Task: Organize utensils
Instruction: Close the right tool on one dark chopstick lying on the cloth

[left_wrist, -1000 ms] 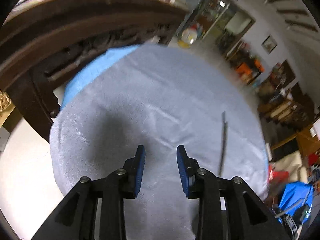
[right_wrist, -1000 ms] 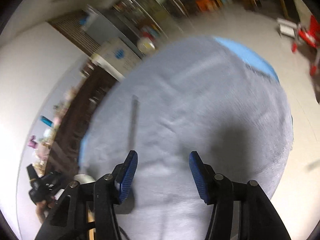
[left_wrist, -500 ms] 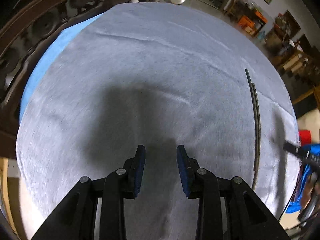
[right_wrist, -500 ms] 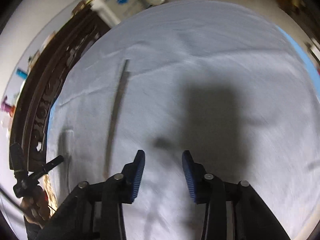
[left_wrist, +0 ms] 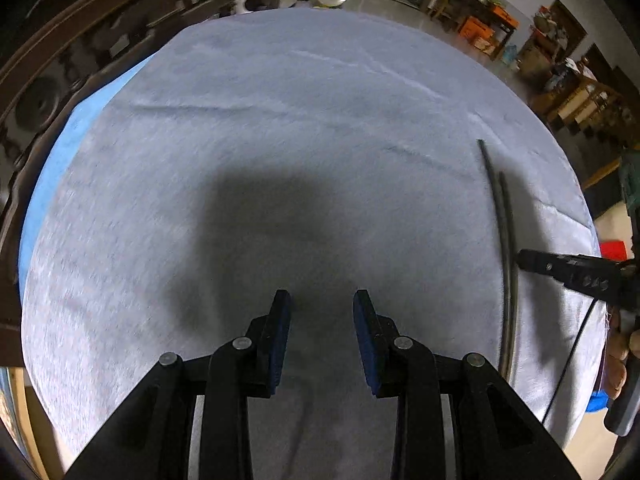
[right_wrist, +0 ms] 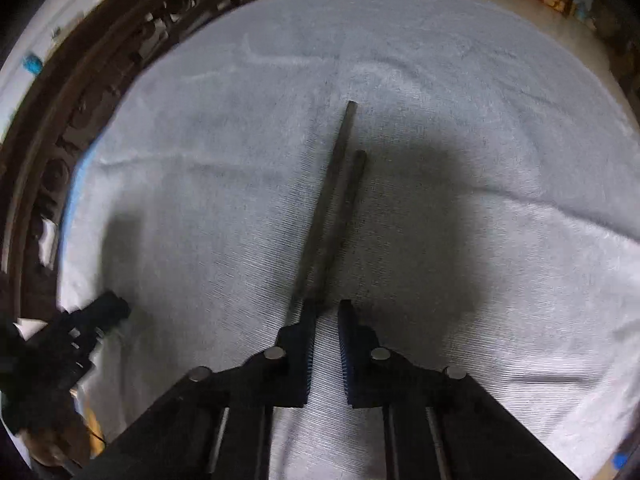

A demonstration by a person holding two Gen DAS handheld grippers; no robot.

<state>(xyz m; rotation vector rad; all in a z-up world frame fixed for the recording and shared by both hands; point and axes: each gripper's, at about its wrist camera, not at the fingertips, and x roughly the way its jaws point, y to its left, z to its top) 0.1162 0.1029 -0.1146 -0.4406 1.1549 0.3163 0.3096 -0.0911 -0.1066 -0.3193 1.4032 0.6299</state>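
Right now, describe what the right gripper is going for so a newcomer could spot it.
On the round table's grey cloth, look just ahead of the right gripper. Two dark chopsticks lie side by side there, far ends uneven. They are the only loose items on the cloth.

Left gripper (left_wrist: 322,304) fingers parted above grey cloth (left_wrist: 280,140), chopsticks (left_wrist: 505,248) right.

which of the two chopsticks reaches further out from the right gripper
The left chopstick: its far tip lies well beyond that of the right chopstick beside it on the grey cloth.
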